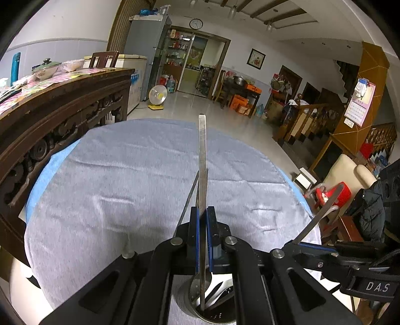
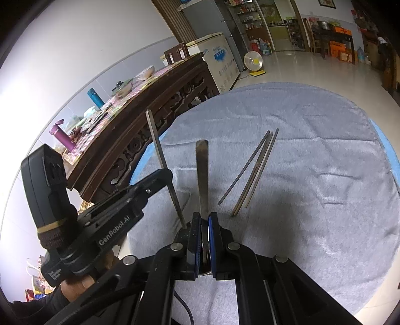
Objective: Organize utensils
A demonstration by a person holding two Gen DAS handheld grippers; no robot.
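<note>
Grey cloth (image 2: 300,175) on round table, tiled room beyond; both jaws clamping steel utensil handles (image 1: 202,155).

A lived-in home: fridge (image 1: 147,50), wall clock (image 1: 196,24), staircase (image 1: 325,117).

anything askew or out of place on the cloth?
Yes: three chopsticks lie loose on the grey cloth, fanned apart at the near ends, not in the metal holder. Nothing spilled or damaged.
</note>
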